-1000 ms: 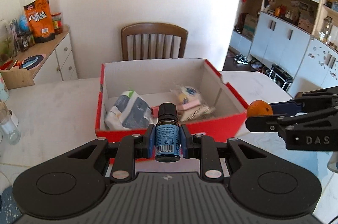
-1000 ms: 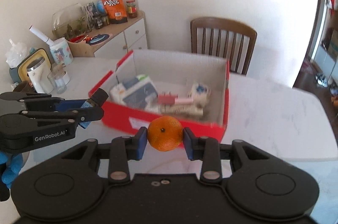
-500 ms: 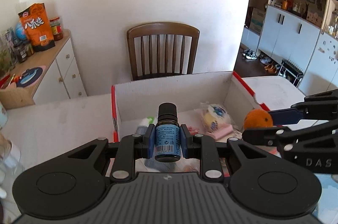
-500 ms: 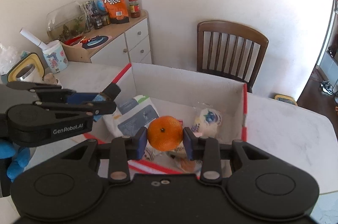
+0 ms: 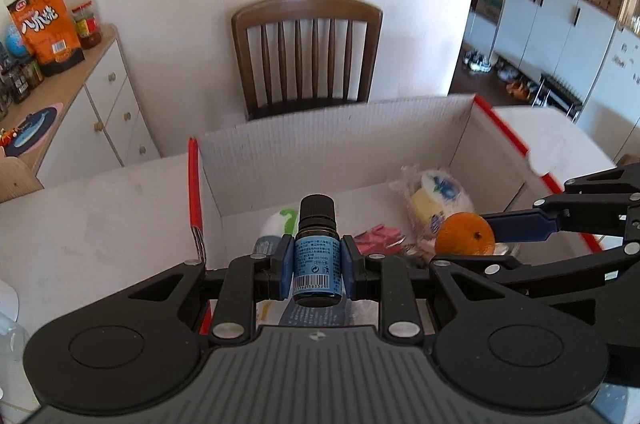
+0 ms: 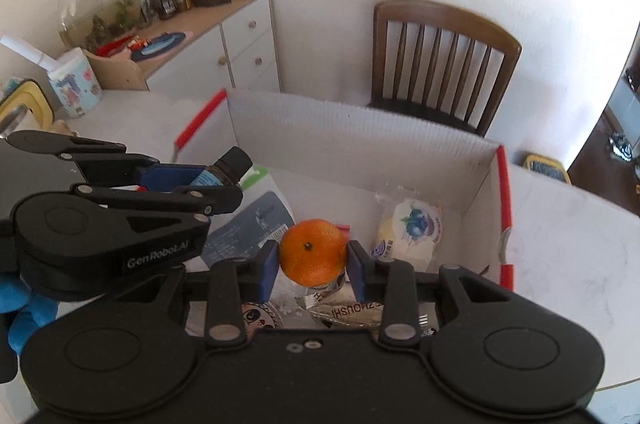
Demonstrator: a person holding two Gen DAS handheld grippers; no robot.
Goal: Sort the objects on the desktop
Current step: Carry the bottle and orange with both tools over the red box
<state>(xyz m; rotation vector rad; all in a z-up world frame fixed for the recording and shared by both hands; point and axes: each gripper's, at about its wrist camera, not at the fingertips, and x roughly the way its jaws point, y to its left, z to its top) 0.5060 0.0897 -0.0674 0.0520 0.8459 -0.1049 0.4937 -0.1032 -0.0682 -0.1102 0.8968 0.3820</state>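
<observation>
A small dark bottle (image 5: 317, 256) with a blue label and black cap is being pinched upright between the blue pads of the left gripper (image 5: 317, 266), held above the near left part of the red-edged cardboard box (image 5: 336, 151). A tangerine (image 6: 313, 251) is being clamped between the pads of the right gripper (image 6: 313, 260), held over the box interior, just right of the left gripper. Both grippers are being held side by side, close but apart, angled down into the box. Inside the box, a grey-blue pouch (image 6: 256, 224), a wrapped pastry with blue print (image 6: 412, 232) and a pink packet (image 5: 378, 236) are being seen lying on the floor. The box is being seen resting on a white table (image 6: 560, 224), with a wooden chair (image 5: 308, 51) behind it. A blue-gloved hand (image 6: 20, 316) is being seen behind the left gripper.
</observation>
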